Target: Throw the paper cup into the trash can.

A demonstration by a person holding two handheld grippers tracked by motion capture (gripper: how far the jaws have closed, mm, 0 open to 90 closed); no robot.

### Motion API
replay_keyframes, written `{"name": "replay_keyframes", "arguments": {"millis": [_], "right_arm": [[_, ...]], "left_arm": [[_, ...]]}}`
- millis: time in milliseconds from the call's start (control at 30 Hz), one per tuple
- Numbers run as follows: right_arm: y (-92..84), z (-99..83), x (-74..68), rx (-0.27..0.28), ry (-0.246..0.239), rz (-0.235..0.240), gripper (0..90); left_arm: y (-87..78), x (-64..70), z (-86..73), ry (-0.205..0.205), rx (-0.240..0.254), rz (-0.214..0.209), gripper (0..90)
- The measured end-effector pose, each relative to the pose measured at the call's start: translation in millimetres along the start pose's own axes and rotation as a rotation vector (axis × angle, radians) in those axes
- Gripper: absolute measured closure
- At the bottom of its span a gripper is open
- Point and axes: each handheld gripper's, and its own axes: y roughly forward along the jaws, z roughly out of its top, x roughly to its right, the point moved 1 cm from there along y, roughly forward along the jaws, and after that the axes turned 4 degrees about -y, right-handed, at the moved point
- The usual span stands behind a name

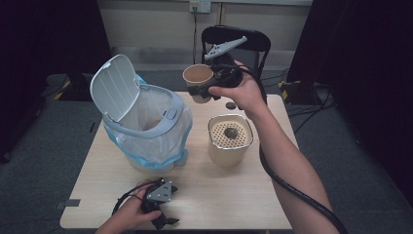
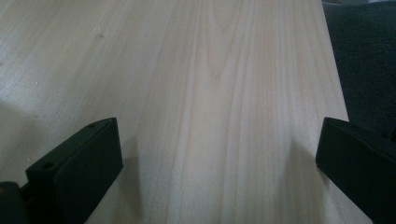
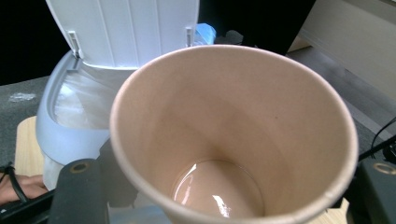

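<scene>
Paper cup (image 1: pixel 197 78) held up by the right gripper (image 1: pixel 200 91), above the far edge of the table (image 1: pixel 234 195), betw. the open-lidded bin (image 1: pixel 146 122) and the perforated-top canister (image 1: pixel 230 139).

Detail: the right gripper's jaws stand wide, pressed on the cup's walls; the right gripper view looks down into the cup (image 3: pixel 233 135), w/ a shallow pool of brownish liquid at the bottom. The cup looks light, thin-walled & easy to crush: prob. best gripped mid-wall, gently, kept upright so it won't spill. Left gripper (image 1: pixel 163 222) rests at the near table edge, jaws wide apart, holding nothing.
</scene>
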Motion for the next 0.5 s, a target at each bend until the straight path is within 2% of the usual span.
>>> {"name": "replay_keyframes", "arguments": {"millis": [500], "right_arm": [[18.1, 30.7, -16.7, 0.007, -0.037, 0.045, 27.4]], "left_arm": [[0.0, 0.0, 0.0, 0.000, 0.000, -0.001, 0.0]]}}
